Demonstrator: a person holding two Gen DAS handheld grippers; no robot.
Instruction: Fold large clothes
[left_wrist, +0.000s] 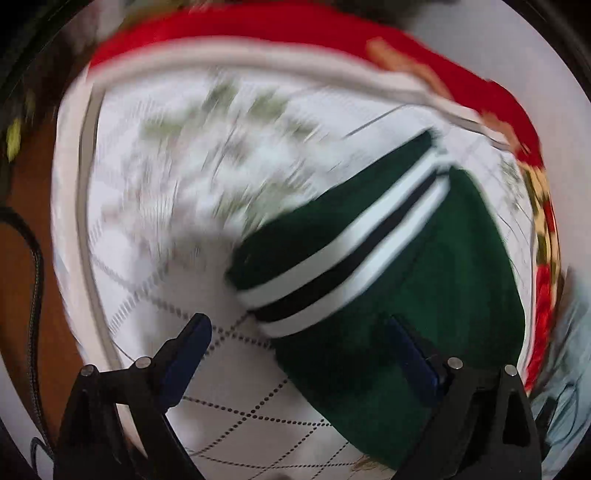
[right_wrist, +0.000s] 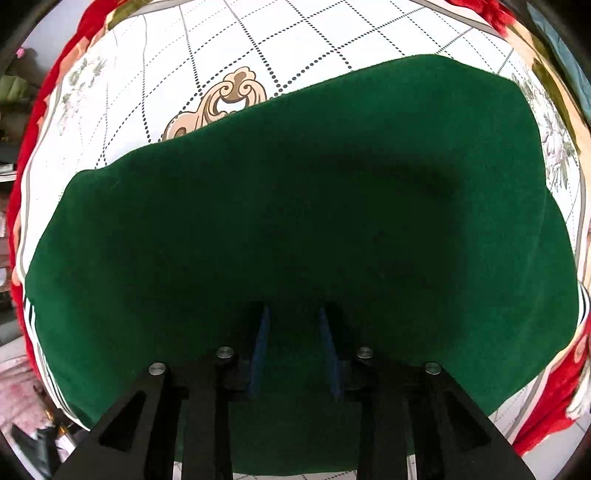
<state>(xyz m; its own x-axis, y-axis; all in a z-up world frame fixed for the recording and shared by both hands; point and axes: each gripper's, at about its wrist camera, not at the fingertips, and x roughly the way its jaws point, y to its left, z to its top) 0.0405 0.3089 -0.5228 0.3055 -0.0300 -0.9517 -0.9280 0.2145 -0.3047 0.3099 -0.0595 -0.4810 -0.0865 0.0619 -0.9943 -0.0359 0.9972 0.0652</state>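
A dark green garment (right_wrist: 295, 229) lies spread on a white patterned bedsheet (right_wrist: 229, 44). In the left wrist view its cuffed end (left_wrist: 406, 280) carries white and black stripes (left_wrist: 343, 266) and lies to the right. My left gripper (left_wrist: 295, 325) is open wide above the sheet; the striped cuff lies between and just beyond its blue pads (left_wrist: 188, 350). My right gripper (right_wrist: 293, 310) hovers over the green cloth with its blue pads (right_wrist: 260, 347) partly apart, nothing between them.
A red floral blanket (left_wrist: 236, 26) borders the sheet at its far and right edges. A brown floor (left_wrist: 26, 192) and a black cable (left_wrist: 35, 273) lie at the left. Clutter shows at the left (right_wrist: 14, 96).
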